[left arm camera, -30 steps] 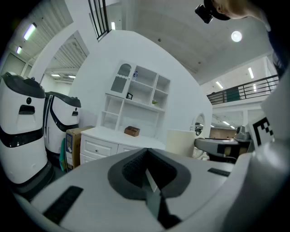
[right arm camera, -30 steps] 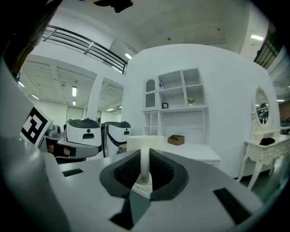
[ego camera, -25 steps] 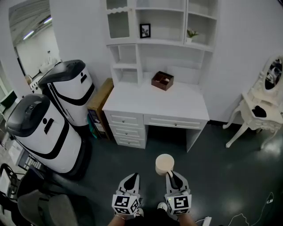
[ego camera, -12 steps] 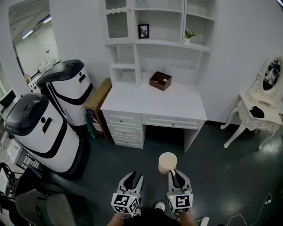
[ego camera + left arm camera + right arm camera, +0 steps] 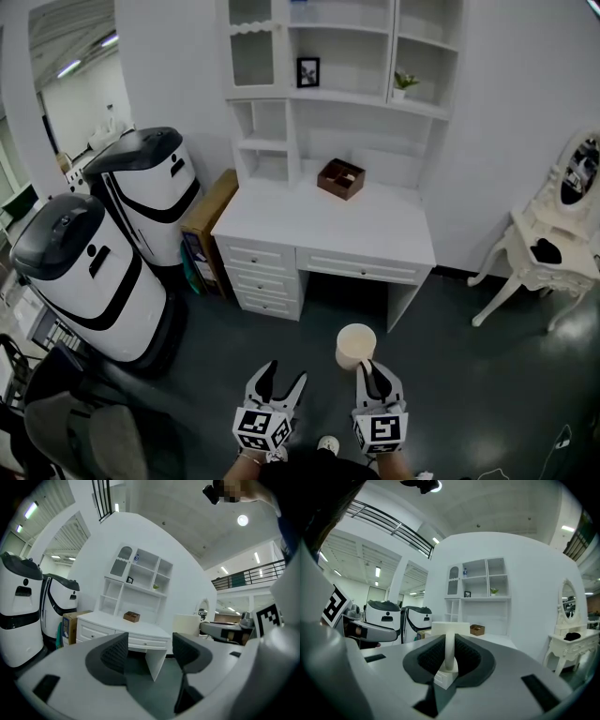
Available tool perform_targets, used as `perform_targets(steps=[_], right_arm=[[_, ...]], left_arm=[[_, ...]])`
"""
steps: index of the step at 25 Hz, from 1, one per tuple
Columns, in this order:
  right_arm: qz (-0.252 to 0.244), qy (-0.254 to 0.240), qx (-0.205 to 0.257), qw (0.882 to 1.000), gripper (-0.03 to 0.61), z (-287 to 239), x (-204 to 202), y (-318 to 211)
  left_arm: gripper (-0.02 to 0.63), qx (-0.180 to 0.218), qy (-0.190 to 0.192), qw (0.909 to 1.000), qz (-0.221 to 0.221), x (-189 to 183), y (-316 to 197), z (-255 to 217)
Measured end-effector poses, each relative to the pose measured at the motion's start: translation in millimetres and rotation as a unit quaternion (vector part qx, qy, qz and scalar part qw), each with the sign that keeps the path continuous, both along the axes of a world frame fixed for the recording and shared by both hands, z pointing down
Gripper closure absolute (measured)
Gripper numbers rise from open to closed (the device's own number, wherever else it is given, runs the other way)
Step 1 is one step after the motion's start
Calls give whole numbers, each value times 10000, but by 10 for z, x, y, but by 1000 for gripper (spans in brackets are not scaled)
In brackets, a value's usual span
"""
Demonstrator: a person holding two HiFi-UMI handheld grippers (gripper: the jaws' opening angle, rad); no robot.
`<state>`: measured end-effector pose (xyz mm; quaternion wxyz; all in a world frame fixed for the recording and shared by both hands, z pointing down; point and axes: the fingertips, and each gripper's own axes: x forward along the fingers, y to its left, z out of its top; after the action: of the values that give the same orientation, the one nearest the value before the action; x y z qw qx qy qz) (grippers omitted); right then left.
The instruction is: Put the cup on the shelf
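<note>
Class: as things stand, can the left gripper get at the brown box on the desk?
Probably not yet. The left gripper, its fingers opening on nothing, hangs over the floor well short of the desk; the brown box sits at the desk's back. Nothing stands between.

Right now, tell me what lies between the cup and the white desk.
Only bare dark floor. The head view shows nothing standing on the stretch from the cup to the front of the white desk.

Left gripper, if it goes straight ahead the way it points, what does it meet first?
Likely the white desk, across the dark floor; depth is unclear. The left gripper has its jaws opening, nothing between them.
</note>
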<state>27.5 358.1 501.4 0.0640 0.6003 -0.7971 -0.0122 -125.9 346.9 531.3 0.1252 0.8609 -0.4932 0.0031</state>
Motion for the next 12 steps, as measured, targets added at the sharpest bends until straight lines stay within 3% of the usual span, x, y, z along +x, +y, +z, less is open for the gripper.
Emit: perform_targets(steps=[12], right_arm=[[-235, 4, 55, 9997, 522, 27, 484, -127]], left_arm=[[337, -119, -132, 9998, -47, 603, -53, 155]])
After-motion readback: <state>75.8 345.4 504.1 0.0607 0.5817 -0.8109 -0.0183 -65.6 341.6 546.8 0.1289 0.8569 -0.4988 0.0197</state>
